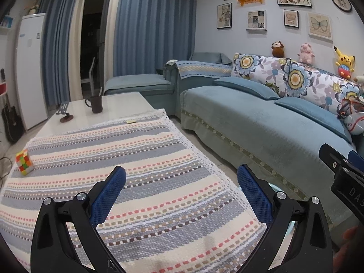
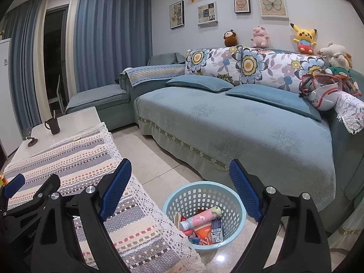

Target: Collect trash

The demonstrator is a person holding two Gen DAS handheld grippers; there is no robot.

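Pale blue basket (image 2: pixel 204 213), low centre of the right view, on the floor beside the table for easy drops, already holding trash (image 2: pixel 200 219). Left gripper (image 1: pixel 181 195) and right gripper (image 2: pixel 179 188) both spread apart, empty.

mug (image 1: pixel 95 104), cube (image 1: pixel 24 162), sofa (image 2: pixel 227 122)

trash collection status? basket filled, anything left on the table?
Done: the blue basket on the floor already holds a pink bottle, an orange cup and a small carton. In hand: nothing; left gripper and right gripper are both open and empty. Left: possibly the small yellowish scrap on the striped cloth; the cube and mug don't look like trash.
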